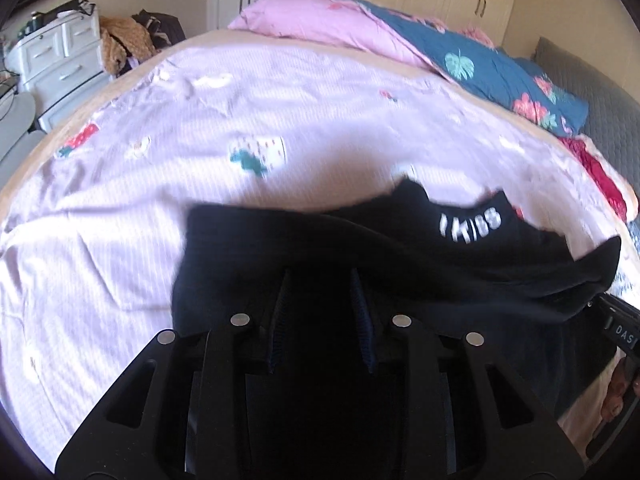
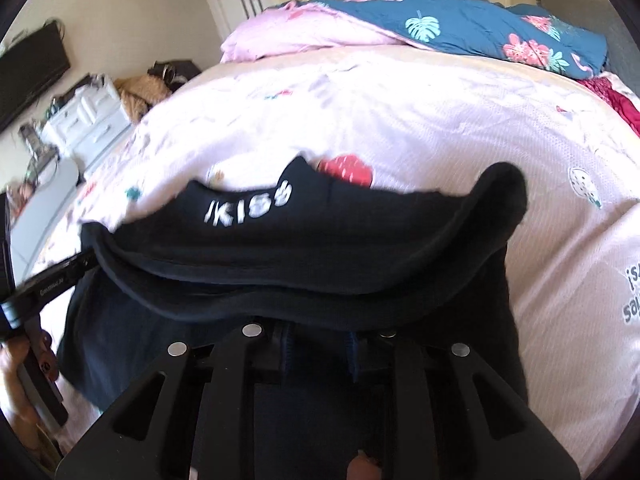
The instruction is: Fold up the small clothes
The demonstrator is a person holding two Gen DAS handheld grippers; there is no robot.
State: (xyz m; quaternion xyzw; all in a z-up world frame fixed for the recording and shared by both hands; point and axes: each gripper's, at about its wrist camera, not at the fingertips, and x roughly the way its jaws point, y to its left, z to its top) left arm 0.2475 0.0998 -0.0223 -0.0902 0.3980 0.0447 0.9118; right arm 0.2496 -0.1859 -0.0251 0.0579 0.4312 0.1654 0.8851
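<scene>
Now black garment (image 1: 360, 248) drapes over both grippers' jaws.

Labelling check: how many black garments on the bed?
1. A black fabric garment with white lettering, draped over both grippers at the near edge of the pale pink patterned bedsheet; folds may hide more.

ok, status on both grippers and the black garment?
Left gripper and right gripper: jaws each pinching the black garment. Garment draped between them over the bed sheet. Nothing in the way.
</scene>
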